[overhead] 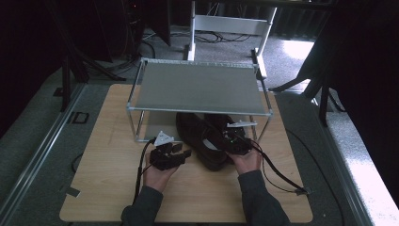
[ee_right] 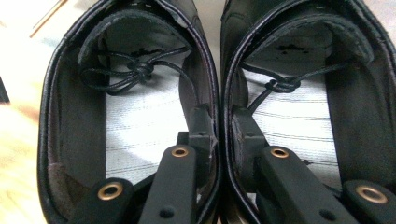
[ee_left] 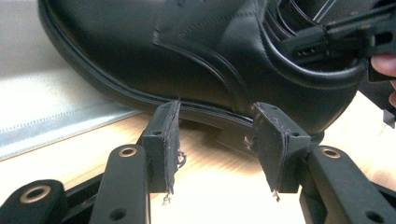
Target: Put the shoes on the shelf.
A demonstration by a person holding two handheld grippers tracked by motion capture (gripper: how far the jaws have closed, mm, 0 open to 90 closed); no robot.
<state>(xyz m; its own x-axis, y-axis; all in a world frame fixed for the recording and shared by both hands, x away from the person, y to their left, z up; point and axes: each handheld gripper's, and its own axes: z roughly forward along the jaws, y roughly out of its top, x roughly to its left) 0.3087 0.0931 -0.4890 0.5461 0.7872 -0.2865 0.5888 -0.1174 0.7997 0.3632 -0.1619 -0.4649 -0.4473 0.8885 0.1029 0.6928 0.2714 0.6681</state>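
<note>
Right gripper (ee_right: pixel 219 135) pinches both shoes' (ee_right: pixel 219 70) inner walls | left gripper (ee_left: pixel 217 140) open beside sole

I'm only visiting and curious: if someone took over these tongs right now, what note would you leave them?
Right tongs: shut on the two black shoes, one jaw inside each, pinching their touching inner walls together.
Left tongs: open, holding nothing, close beside the near shoe's sole by the heel.
Shoes: side by side on the wooden table, toes under the metal rack.
Done: the pair is gripped.
Left: probably moving the pair; the rack's top is bare.
</note>
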